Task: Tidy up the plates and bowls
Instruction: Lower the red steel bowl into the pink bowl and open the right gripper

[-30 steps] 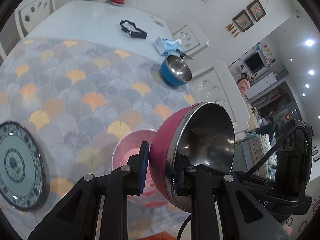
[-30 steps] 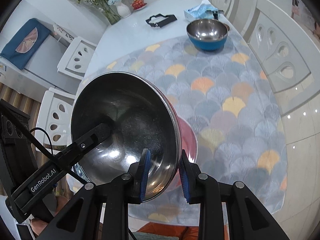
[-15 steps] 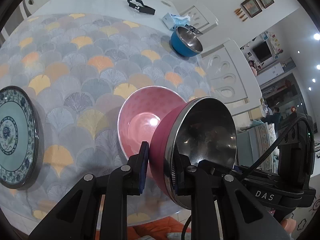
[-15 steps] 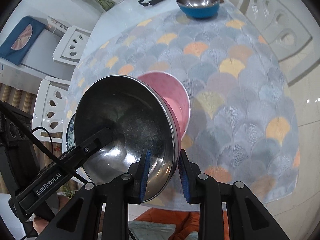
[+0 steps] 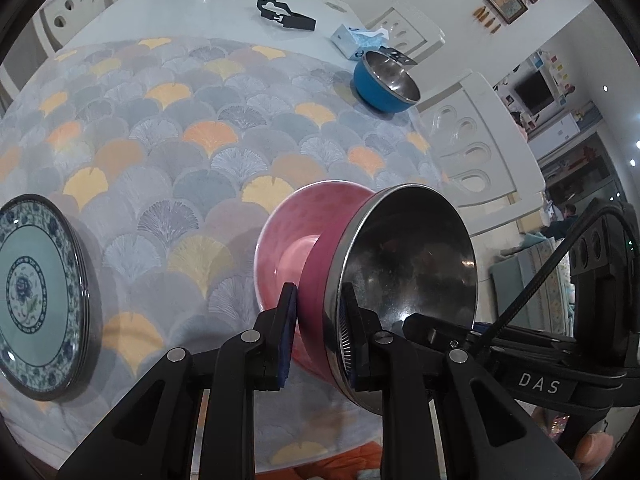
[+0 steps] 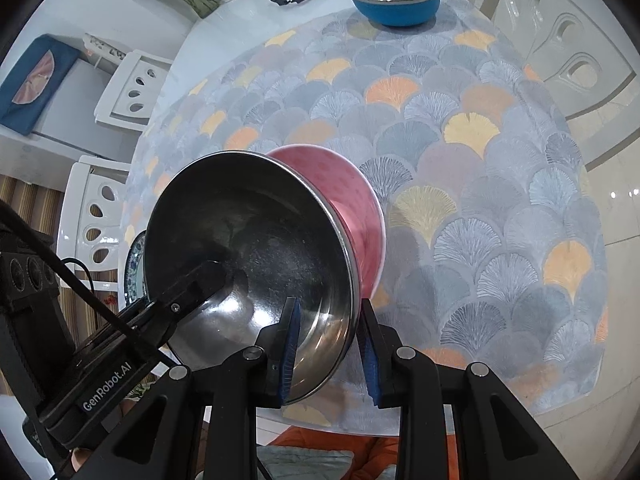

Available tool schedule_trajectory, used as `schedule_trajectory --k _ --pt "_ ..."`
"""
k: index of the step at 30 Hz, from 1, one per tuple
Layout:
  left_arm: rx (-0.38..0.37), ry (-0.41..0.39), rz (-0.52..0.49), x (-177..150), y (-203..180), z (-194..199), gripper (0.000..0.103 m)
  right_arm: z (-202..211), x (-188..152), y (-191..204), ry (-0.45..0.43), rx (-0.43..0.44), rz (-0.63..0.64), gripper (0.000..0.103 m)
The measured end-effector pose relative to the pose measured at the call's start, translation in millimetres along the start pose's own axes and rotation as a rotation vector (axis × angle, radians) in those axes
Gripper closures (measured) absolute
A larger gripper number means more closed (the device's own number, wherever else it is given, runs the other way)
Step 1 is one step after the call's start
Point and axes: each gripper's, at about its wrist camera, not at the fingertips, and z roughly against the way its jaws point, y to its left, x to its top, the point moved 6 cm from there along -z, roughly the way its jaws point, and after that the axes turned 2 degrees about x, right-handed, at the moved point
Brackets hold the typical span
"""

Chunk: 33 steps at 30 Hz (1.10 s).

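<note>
Both grippers — left (image 5: pixel 318 332), right (image 6: pixel 326 346) — pinch opposite rims of the steel bowl (image 6: pixel 256 248), held tilted over the pink bowl (image 5: pixel 284 236) on the cloth (image 5: pixel 168 140). Probably light, rigid and slick — rim grips suit it.

A steel-lined bowl (image 5: pixel 404 280) sits tilted in a wider bowl (image 5: pixel 288 236) on the tablecloth (image 5: pixel 192 128) near the bench's front edge. The left claw (image 5: pixel 318 336) grips its rim from one side, the right claw (image 6: pixel 326 344) from the opposite side (each straddles the wall). A plate (image 5: pixel 36 296) lies to the left. Far back on the right stands another bowl (image 5: pixel 386 80), a tissue box (image 5: pixel 358 40) just behind it, and a flat cut-out (image 5: pixel 286 14) further left on the bare bench (image 5: pixel 192 4).
</note>
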Motion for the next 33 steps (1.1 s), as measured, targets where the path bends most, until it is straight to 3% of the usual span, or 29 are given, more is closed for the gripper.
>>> schedule_trajectory --k 4,10,16,20,27,33 --pt "0.013 0.009 0.019 3.1 9.3 -4.8 0.077 -1.4 2.8 1.6 0.002 -0.011 0.006 0.075" --pt "0.020 0.026 0.011 6.2 13.1 -12.3 0.077 -4.2 6.9 3.6 -0.002 -0.028 0.011 0.075" --pt "0.106 0.008 -0.078 10.5 7.3 -11.4 0.075 -3.1 8.4 3.7 -0.003 -0.031 0.005 0.075" --pt "0.149 -0.053 -0.109 15.1 11.1 4.5 0.073 5.0 11.6 3.7 -0.025 -0.044 0.018 0.075" --pt "0.102 0.018 -0.038 7.4 26.1 -8.1 0.073 -1.7 11.9 -1.4 0.001 -0.047 0.019 0.075" --pt "0.108 0.013 -0.044 9.6 22.8 -8.5 0.073 0.3 16.3 -3.3 0.002 -0.039 0.021 0.075"
